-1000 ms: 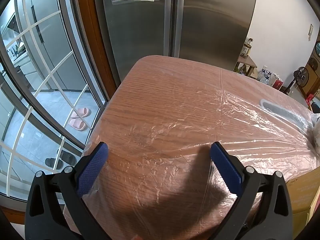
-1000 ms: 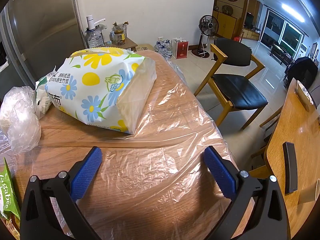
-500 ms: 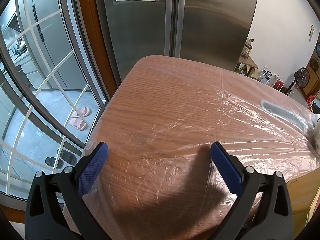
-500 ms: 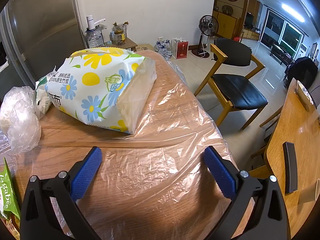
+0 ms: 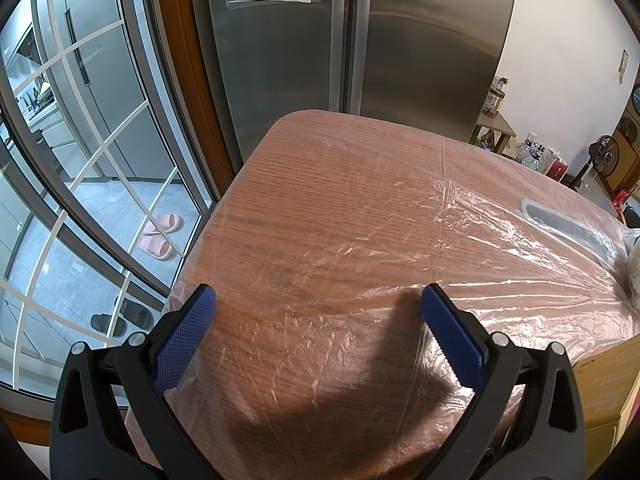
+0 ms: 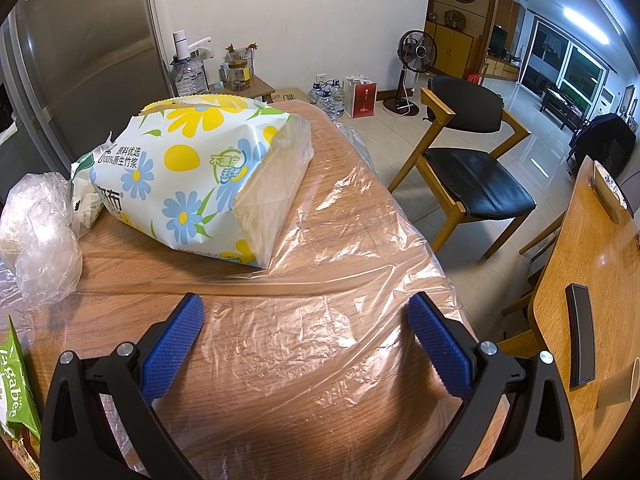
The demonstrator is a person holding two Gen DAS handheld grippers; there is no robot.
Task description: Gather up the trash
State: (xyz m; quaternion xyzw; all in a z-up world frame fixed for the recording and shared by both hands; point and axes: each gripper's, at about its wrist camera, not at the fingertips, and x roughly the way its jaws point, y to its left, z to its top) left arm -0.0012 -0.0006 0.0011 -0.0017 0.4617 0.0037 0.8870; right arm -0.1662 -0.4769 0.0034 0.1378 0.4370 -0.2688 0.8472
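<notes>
Both views are sharp and evenly lit by indoor light, with heavy fisheye bending and black corners at the frame edges. In the left view a dark soft shadow (image 5: pixel 320 412) spreads across the lower centre, and the plastic film (image 5: pixel 500 248) glints at right. In the right view a ceiling light (image 6: pixel 586 24) glares at upper right; the floor (image 6: pixel 532 148) beneath reflects it.

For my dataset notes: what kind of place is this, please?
Most likely a home dining area beside a kitchen: a steel fridge behind the plastic-covered wooden table, slippers by the glass door, a dining chair.
</notes>
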